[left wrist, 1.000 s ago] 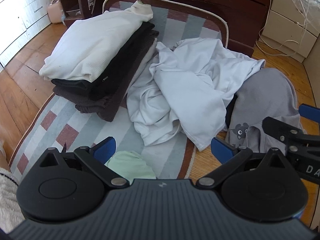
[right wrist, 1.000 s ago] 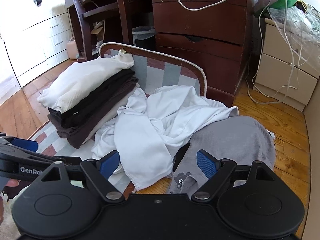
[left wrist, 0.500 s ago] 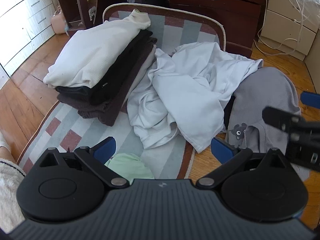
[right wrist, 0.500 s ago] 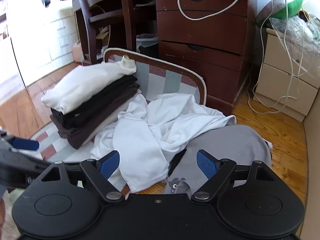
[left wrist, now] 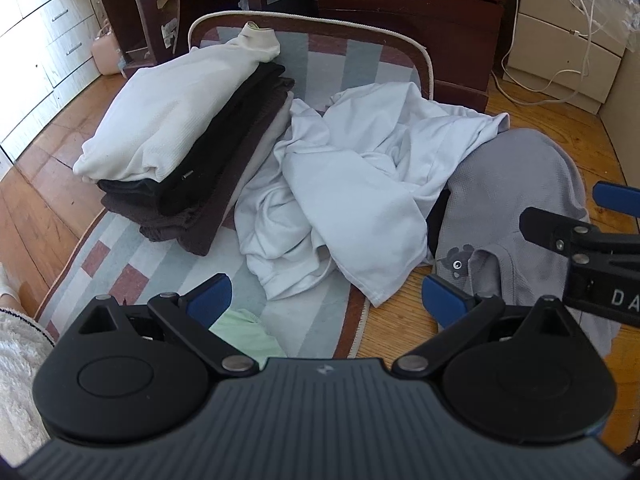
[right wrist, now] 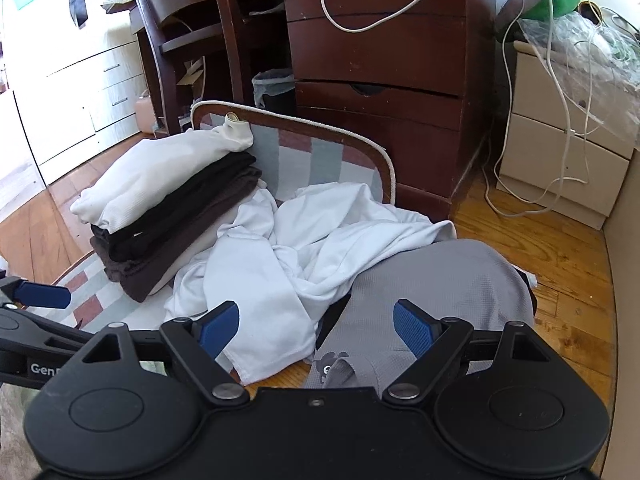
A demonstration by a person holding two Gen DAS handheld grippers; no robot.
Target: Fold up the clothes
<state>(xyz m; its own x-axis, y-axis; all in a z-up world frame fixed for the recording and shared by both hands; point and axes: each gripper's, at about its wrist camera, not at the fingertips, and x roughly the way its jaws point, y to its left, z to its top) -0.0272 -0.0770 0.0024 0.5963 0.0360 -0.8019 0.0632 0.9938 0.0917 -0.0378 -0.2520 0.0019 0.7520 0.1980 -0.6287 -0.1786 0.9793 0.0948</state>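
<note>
A crumpled white shirt (left wrist: 360, 184) (right wrist: 288, 256) lies in a heap on the striped mat (left wrist: 168, 256) (right wrist: 288, 160). Beside it on the right, partly on the wood floor, lies a grey garment (left wrist: 516, 208) (right wrist: 432, 288) with a small animal print. To the left stands a folded stack (left wrist: 180, 140) (right wrist: 172, 196), white on top, black and brown beneath. A pale green cloth (left wrist: 244, 336) peeks out under the left gripper. My left gripper (left wrist: 326, 300) hangs open above the mat's near edge, holding nothing. My right gripper (right wrist: 316, 328) (left wrist: 584, 216) is open above the grey garment.
A dark wooden chest of drawers (right wrist: 380, 60) stands behind the mat, with a chair (right wrist: 180, 32) to its left. White drawer units (right wrist: 560, 160) and loose cables (right wrist: 560, 92) sit at the right. A fluffy white sleeve (left wrist: 16, 360) shows at the lower left.
Both grippers have lifted and drawn back slightly over the second, so the clothes sit a little lower in view. Both stay open; no garment has moved.
</note>
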